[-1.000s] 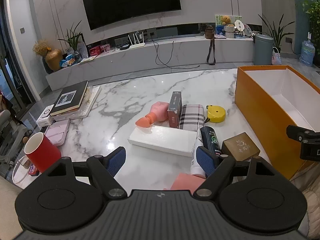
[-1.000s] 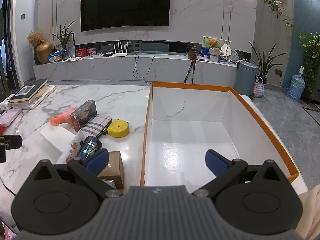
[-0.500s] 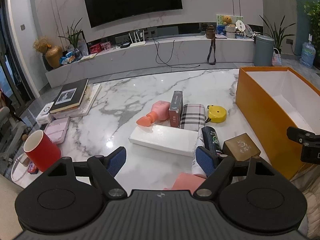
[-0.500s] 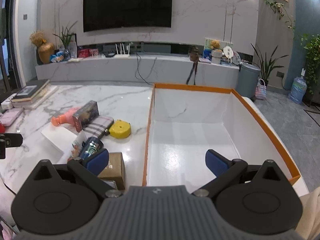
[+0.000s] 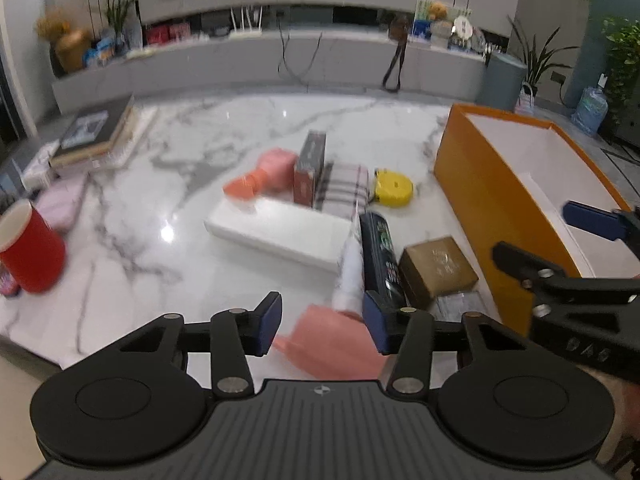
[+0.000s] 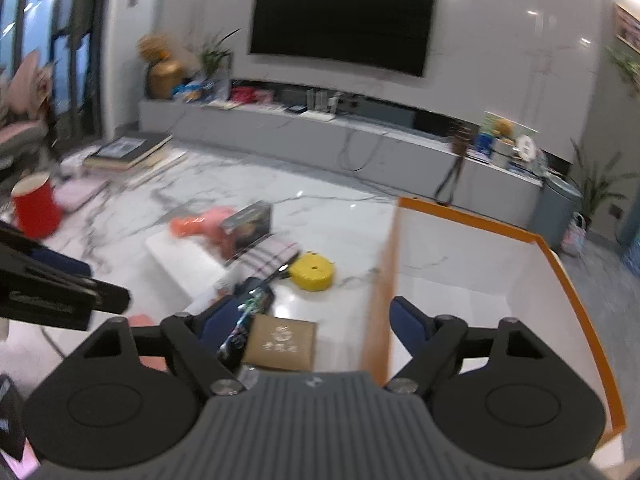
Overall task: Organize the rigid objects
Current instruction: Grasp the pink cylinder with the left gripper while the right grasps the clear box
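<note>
Hovering over the near edge of the marble table (image 5: 132, 264), the left gripper (image 5: 322, 326) has its jaws closing, and a pink object (image 5: 332, 346) lies below the gap between them; the pads do not seem to press it, though blur makes this hard to judge. The right gripper (image 6: 306, 322) is just to the right, its jaws also closing and still wide apart, with the brown box (image 6: 282, 342) and the near-left wall of the orange box (image 6: 576, 292) in the gap, nothing gripped.

Just beyond the left gripper, a white tube (image 5: 350, 272) and a dark can (image 5: 380, 256) lie side by side, and the brown box is to their right, beside the orange box. A little farther, a long white box (image 5: 276, 234) lies across the table. Behind it stand a pink bottle (image 5: 260, 178), a dark red carton (image 5: 310, 168) and a plaid case (image 5: 342, 188), with a yellow tape measure (image 5: 394, 188) to the right.

At the near left stands a red cup (image 5: 30, 252). Far left, a stack of books (image 5: 98, 132) lies on the table.
</note>
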`<state>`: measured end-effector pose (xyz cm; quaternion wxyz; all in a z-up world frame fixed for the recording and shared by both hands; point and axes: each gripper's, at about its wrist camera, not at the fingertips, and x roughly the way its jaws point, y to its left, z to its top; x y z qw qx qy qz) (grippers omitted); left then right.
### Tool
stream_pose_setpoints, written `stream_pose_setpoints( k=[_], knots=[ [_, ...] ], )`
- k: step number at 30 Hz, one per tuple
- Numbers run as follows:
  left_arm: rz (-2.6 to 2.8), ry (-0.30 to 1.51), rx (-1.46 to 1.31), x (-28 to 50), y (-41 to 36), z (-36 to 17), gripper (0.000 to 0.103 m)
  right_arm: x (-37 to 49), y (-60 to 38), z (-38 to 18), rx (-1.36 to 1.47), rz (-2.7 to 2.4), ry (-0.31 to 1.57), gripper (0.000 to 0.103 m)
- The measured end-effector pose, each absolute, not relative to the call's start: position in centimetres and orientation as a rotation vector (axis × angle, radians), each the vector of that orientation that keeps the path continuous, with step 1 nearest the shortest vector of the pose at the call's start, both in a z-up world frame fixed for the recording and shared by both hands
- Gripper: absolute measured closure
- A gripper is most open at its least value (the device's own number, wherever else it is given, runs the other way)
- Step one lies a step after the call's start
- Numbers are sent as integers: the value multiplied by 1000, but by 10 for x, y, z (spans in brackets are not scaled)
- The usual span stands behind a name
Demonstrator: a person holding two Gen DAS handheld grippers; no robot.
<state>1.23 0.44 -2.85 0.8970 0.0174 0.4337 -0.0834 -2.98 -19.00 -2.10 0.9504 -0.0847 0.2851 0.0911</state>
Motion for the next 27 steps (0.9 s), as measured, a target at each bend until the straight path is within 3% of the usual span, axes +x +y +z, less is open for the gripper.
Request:
stream_pose_setpoints(
  k=[2, 7, 13, 21, 27],
  knots=[
    [-156, 949, 13, 17, 8, -32, 53, -22, -181, -25, -211, 231, 635, 35],
    [-110, 1089, -100, 31, 22, -40, 52, 0, -170, -36, -217, 309, 841, 39],
    [-81, 1139, -111, 41, 15, -45, 34, 23, -167, -50, -201, 264, 996, 39],
    [-92, 1216, -170, 63, 8, -60, 33, 28, -160, -52, -215, 236, 1032, 35],
    [-64, 1222, -115, 76, -1, -65, 28, 22, -148, -57, -297, 263, 1034, 39]
  ],
)
